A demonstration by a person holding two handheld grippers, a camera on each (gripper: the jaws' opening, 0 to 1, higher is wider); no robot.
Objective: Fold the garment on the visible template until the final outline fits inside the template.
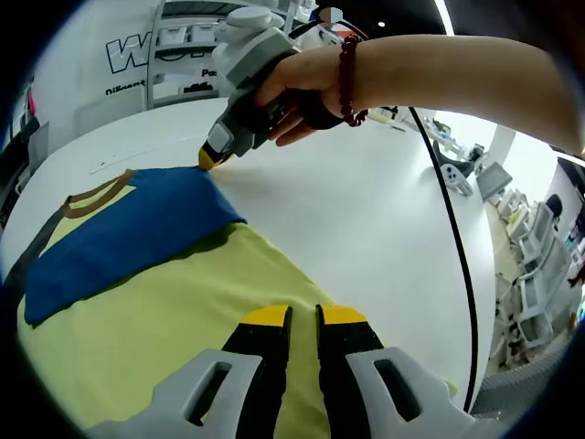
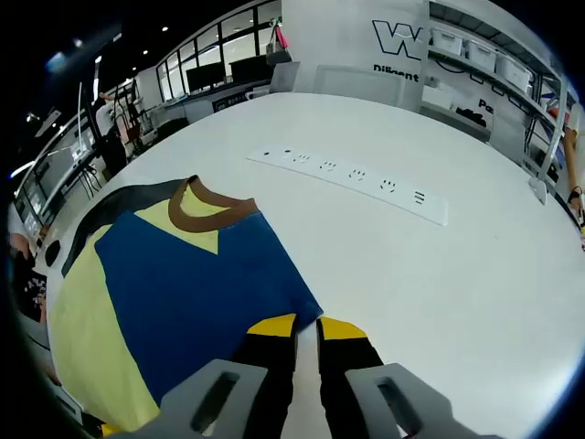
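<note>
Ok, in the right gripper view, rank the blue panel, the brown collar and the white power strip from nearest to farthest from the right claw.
1. Blue panel: its corner lies right at the right claw tips, spreading left.
2. Brown collar: beyond the panel, at the shirt's far end, left of centre.
3. White power strip: farthest, lying across the white table beyond the shirt.

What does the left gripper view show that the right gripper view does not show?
In the left gripper view: a person's hand with a bead bracelet, holding the right hand-held gripper at the blue panel's corner, and a black cable on the table.

In the right gripper view: a white power strip on the table, and the brown collar seen from the front.

Both share the yellow and blue garment with its brown collar, the white table, and each view's own jaws, nearly closed.
</note>
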